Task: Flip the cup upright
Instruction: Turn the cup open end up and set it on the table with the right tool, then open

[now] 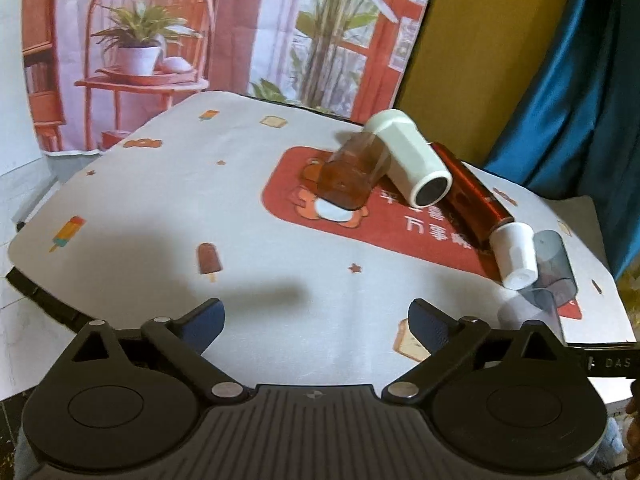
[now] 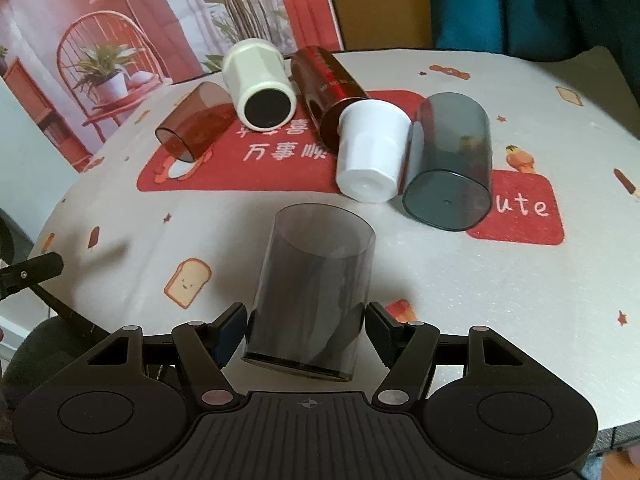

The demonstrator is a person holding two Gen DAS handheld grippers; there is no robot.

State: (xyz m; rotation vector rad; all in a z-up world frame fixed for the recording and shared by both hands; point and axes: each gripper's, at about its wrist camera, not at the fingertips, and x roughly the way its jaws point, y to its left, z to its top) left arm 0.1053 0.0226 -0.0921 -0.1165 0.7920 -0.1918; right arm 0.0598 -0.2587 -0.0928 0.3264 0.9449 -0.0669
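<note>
A clear smoky cup [image 2: 312, 292] stands between the fingers of my right gripper [image 2: 306, 338], with its closed end up and its rim down near the table. The fingers sit close on both sides of its lower part; a thin gap shows, so contact is unclear. In the left wrist view the same cup [image 1: 528, 308] is a blurred shape at the right. My left gripper [image 1: 316, 320] is open and empty above the tablecloth. Several other cups lie on their sides: a brown clear cup [image 2: 196, 124], a cream cup [image 2: 260, 84], a dark red cup [image 2: 328, 88], a white cup [image 2: 370, 152] and a grey clear cup [image 2: 450, 160].
The round table [image 2: 520, 300] has a white printed cloth with a red mat [image 2: 280, 172] at the back. A printed backdrop [image 1: 160, 40] hangs behind, a blue curtain [image 1: 580, 80] to the right. The table edge runs close in front of both grippers.
</note>
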